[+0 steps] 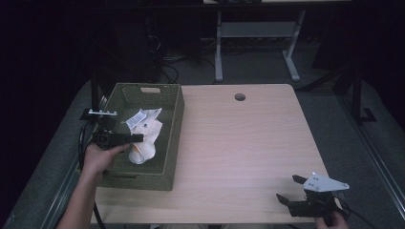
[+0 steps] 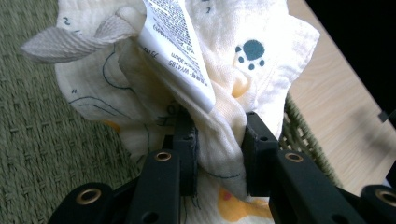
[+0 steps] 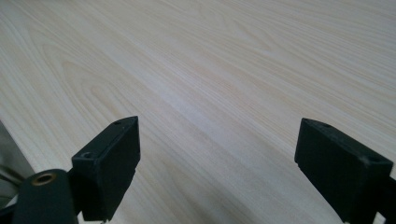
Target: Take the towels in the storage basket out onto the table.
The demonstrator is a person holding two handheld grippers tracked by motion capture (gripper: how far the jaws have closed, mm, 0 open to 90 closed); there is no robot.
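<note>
We reckon lab or test room: bare wood-look desk (image 1: 248, 143) with cable hole (image 1: 239, 97), second metal-leg workbench (image 1: 258, 33) behind, loose cables (image 1: 165, 64) on grey carpet floor (image 1: 258, 69), dark surroundings, nothing homey.

table (image 1: 239, 138): light wood | on it: green basket (image 1: 174, 119), left side
</note>
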